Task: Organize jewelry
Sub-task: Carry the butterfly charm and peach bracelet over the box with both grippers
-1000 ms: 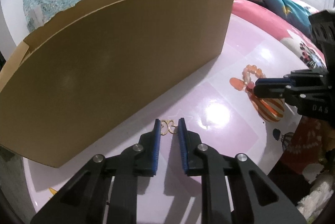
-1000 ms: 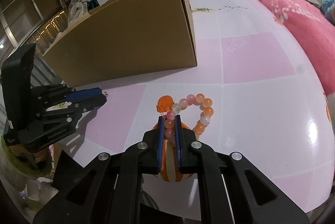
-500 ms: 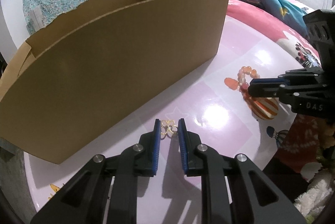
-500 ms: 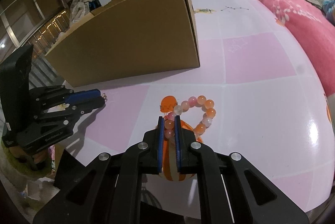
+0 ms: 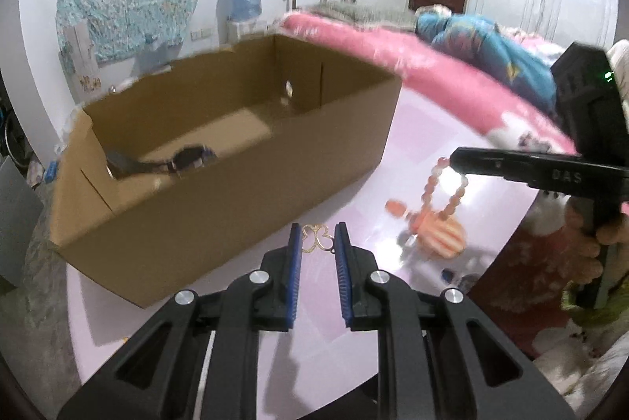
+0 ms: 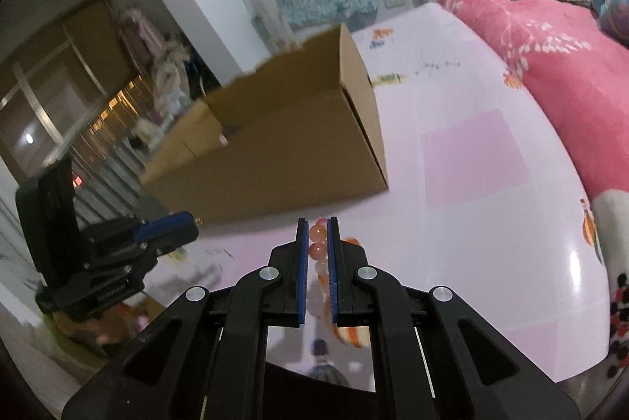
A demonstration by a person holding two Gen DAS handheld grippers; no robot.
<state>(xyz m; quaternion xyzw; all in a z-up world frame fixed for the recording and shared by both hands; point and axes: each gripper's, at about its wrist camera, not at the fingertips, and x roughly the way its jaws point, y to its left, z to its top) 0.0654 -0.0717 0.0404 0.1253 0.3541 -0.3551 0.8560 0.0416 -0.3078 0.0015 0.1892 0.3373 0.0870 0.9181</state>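
The left claw [image 5: 317, 237] grips a small gold butterfly-shaped ornament [image 5: 315, 238] above the glossy pink counter [image 5: 416, 129], beside the open brown cardboard box [image 5: 236, 200]. The right claw [image 6: 317, 229] clenches a dangling peach bead bracelet [image 6: 317, 241] near the counter's front edge.

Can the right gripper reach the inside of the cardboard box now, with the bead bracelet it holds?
Probably yes. The right gripper is shut on the bead bracelet, which hangs clear of the pink tabletop. The cardboard box is open on top, and nothing stands between them.
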